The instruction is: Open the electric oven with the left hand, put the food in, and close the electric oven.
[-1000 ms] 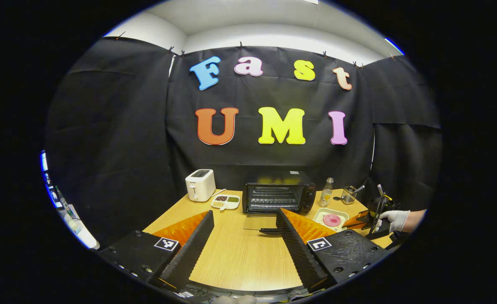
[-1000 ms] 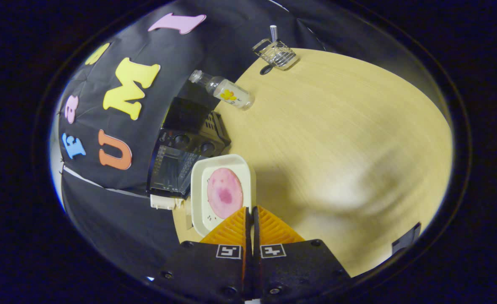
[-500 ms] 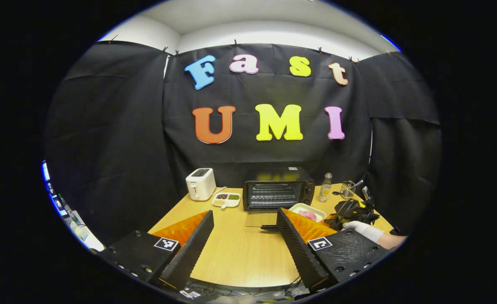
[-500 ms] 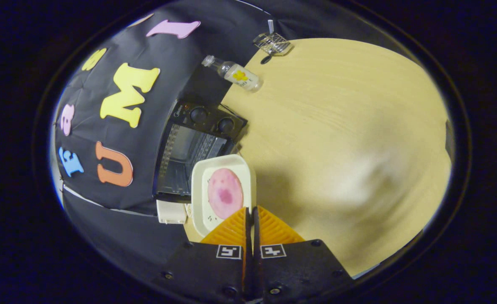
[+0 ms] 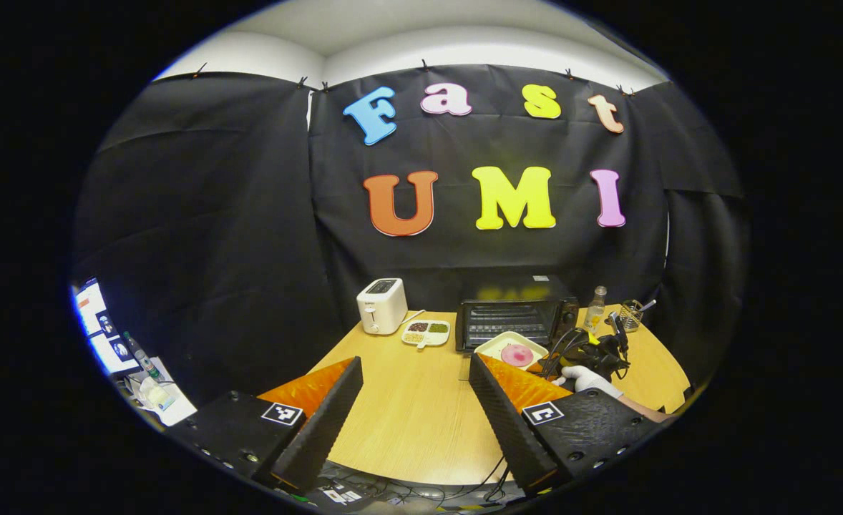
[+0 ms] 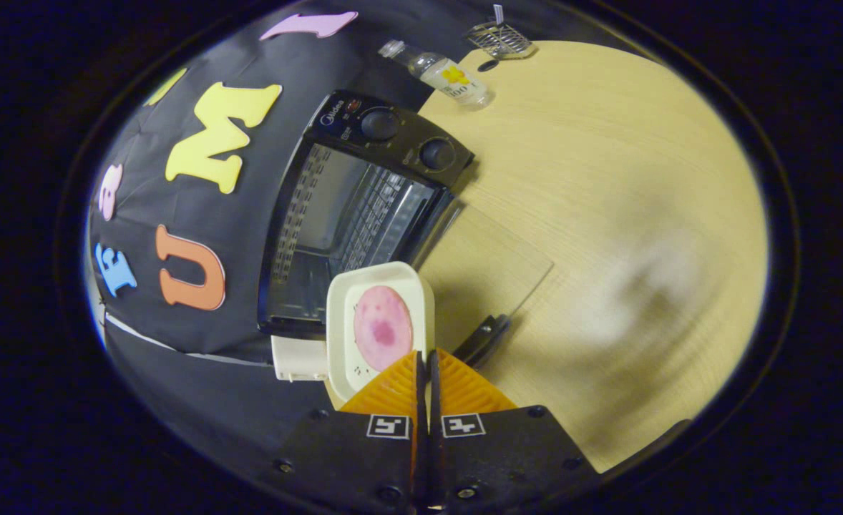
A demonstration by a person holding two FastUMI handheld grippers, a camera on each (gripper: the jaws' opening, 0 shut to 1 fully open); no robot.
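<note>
My right claw (image 6: 425, 365) is pinched closed on the near rim of the white tray (image 6: 378, 325), both fingers pressed on the edge. The pink food (image 6: 383, 327) lies flat in the tray, just ahead of my fingertips. The tray is held off the table (image 6: 607, 214), in front of the electric oven (image 6: 364, 207). The oven's glass door (image 6: 489, 268) is folded down flat over the table, its black handle (image 6: 482, 340) close beside my right claw. The rack inside is visible through the opening.

My left claw (image 5: 414, 400) is spread wide, holding nothing, well back from the oven (image 5: 514, 322) above the near table edge. From here the tray (image 5: 513, 350) sits just in front of the oven mouth, with the gloved hand (image 5: 585, 379) behind it.

Toaster (image 5: 382, 305) and a divided snack dish (image 5: 426, 332) left of the oven; bottle (image 6: 443, 71) and wire holder (image 6: 500, 39) on its knob side.
</note>
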